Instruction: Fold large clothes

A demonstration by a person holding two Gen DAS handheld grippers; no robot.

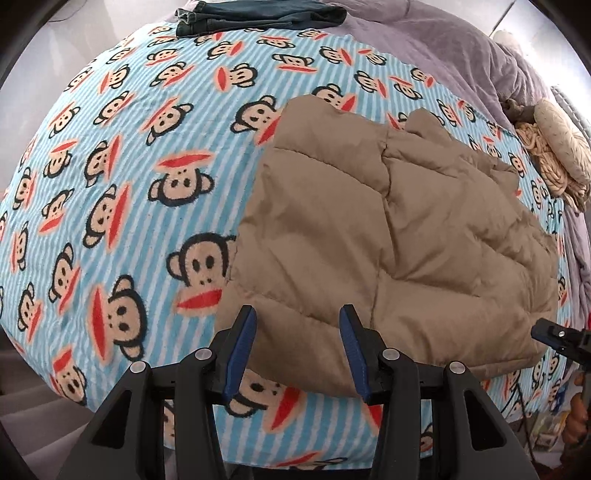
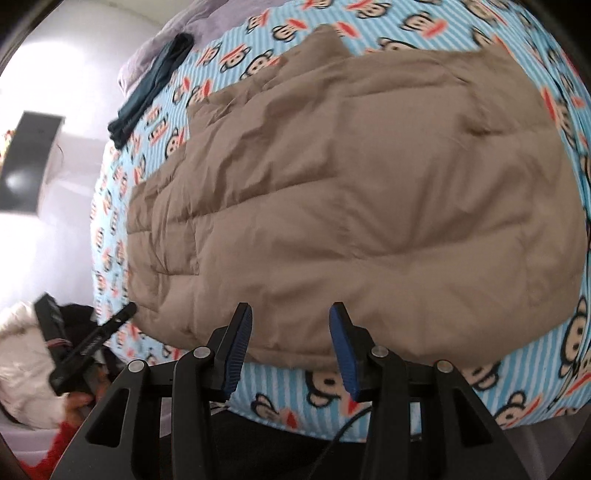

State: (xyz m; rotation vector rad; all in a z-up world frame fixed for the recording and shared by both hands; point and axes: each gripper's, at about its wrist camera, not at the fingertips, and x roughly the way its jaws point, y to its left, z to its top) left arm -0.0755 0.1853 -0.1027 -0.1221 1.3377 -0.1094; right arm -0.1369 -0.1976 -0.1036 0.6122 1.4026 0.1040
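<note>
Tan quilted fabric fills the space ahead of both tools: the puffer jacket [image 1: 399,236] lies spread on the monkey-print blanket [image 1: 110,177], part-folded by the look of the stepped panel edges on its far side, with its near hem just under and beyond the fingertips. The left gripper [image 1: 297,317] hangs above the jacket's near left corner, jaws roughly half apart with nothing between the blue pads [image 1: 242,350]; fabric shows through the gap but neither pad presses it. The right gripper [image 2: 290,314] hovers over the near hem further along, likewise about half open and empty.

Judging from this, the main risk is a shallow bite. The padding is thick and slippery-looking, so pads closing on only the top layer could let the hem slide out midway through a fold, or lift one layer while the lining stays put. Jaws this narrow may also ride over the puffed edge instead of straddling it. Going too deep could catch the fleece blanket along with the hem and drag it up.

Beyond the jacket, folded dark jeans [image 1: 255,16] sit at the far edge, well apart, next to a grey duvet [image 1: 424,48]. Off to the right, a cream knitted bundle [image 1: 554,155] lies close enough that a wide sweep of the jacket might reach it.
</note>
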